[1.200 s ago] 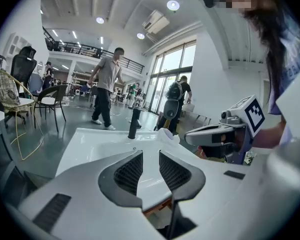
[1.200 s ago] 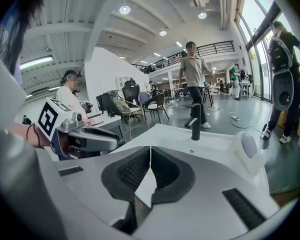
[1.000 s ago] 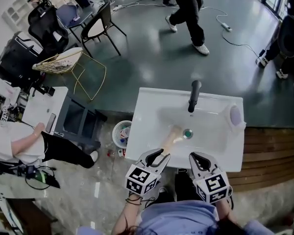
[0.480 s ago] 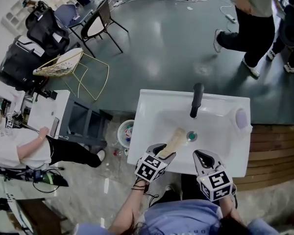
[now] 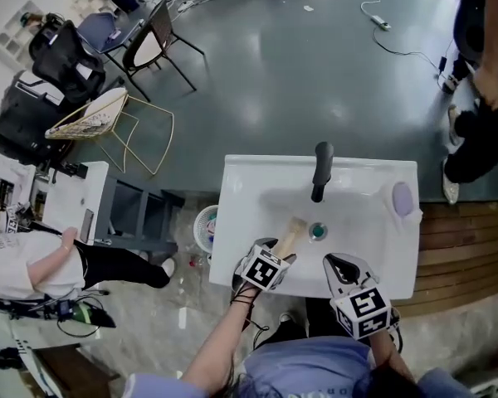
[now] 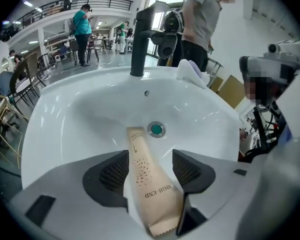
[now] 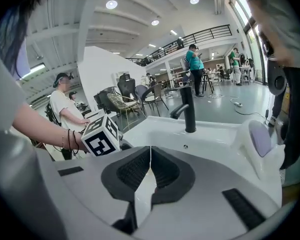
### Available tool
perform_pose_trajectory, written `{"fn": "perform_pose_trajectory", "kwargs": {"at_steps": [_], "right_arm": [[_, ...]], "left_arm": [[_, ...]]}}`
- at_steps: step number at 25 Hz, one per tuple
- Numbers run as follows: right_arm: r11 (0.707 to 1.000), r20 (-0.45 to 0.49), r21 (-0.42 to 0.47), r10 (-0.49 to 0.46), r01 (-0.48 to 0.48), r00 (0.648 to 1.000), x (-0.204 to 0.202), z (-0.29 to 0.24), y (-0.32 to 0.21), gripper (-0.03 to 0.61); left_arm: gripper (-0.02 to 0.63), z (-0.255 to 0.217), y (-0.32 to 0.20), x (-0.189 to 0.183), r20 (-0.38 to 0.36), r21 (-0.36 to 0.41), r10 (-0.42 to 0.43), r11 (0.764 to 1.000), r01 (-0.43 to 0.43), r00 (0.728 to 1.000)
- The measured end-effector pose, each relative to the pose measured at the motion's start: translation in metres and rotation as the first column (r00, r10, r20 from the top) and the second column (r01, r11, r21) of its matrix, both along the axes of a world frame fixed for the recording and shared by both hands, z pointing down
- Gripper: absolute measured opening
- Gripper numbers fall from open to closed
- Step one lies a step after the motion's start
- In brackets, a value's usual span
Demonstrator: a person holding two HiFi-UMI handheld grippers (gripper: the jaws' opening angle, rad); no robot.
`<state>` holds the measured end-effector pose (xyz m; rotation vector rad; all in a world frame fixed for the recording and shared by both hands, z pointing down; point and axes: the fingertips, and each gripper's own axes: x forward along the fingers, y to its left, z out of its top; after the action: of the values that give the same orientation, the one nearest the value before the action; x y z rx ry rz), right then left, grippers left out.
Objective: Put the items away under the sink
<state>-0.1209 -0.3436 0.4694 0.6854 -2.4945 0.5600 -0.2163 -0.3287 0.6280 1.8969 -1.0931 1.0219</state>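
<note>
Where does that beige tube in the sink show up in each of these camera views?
Head view: beige tube mid-basin, just left of the green drain.
Left gripper view: bottom centre, pointing at the drain.
Right gripper view: not in it.
Shared landmark: the black faucet.

Sink (image 5: 232, 181) glossy white; faucet (image 5: 319, 169) matt black; tube (image 6: 150, 184) matt beige (paper-like).
</note>
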Motion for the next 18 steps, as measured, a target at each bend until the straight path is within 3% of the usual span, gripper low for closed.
{"fn": "perform_pose_trajectory", "kwargs": {"at_steps": [11,14,16,18], "right_arm": [[1.0,-0.001,-0.001,0.008,-0.008,1.0,-0.001,0.001,-0.006,0.018],[1.0,0.006,0.002,0.012,-0.012,1.0,0.0,0.001,-0.008,0.018],[1.0,0.005,0.0,0.02,-0.02,1.0,0.001,0.0,-0.01,0.018],[1.0,0.006,-0.004,0.029,-0.029,1.0,0.002,-0.001,-0.01,0.018]], "left_arm": [[0.253,0.021,0.009,0.005,0.138,-0.113,0.12,0.988,-0.105,0.983],[0.188,0.023,0.008,0.003,0.181,-0.112,0.159,0.984,-0.141,0.97],[0.102,0.021,0.009,0.002,0.194,-0.106,0.201,0.977,-0.183,0.96],[0.082,0.018,0.01,0.002,0.188,-0.099,0.214,0.975,-0.199,0.959]]}}
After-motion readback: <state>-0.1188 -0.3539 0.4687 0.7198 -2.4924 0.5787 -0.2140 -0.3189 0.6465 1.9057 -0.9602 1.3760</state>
